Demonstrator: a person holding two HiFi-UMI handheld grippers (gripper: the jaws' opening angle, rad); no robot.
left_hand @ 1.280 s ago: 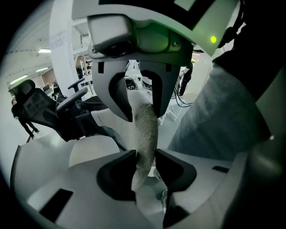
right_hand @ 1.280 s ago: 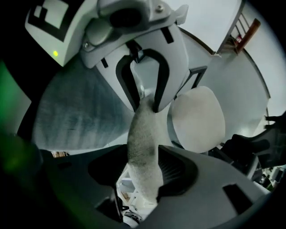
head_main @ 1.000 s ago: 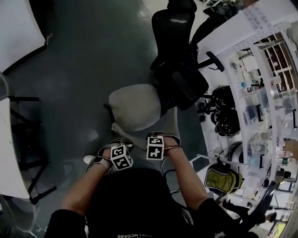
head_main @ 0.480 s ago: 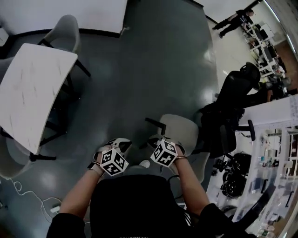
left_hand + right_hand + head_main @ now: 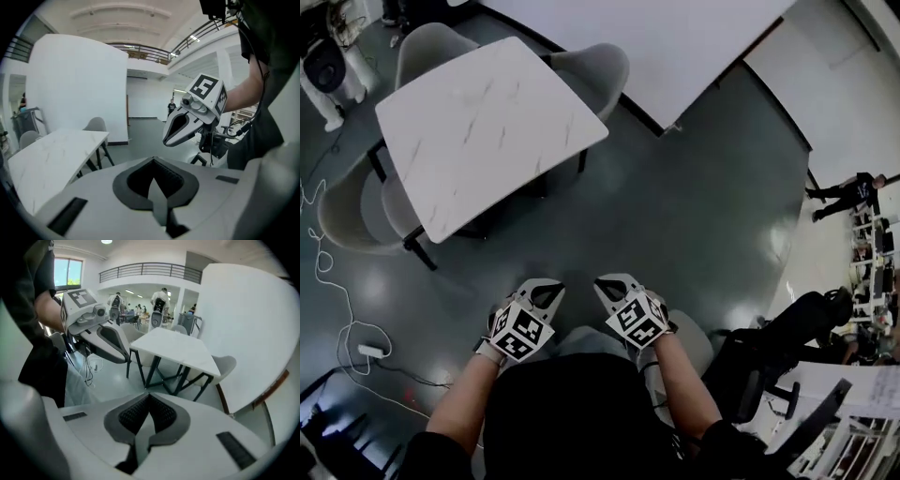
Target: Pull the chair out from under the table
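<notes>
One bright window [image 5: 69, 272], right gripper view only

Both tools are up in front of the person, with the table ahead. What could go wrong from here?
1. The left tool and right tool have just closed on nothing. If they reach a grey chair this way, they would bump it rather than grip it.
2. A white cable loops across the floor near the table, where feet or chair legs might snag.
3. The chairs sit tucked in close, so a skewed pull may jar the table.
</notes>
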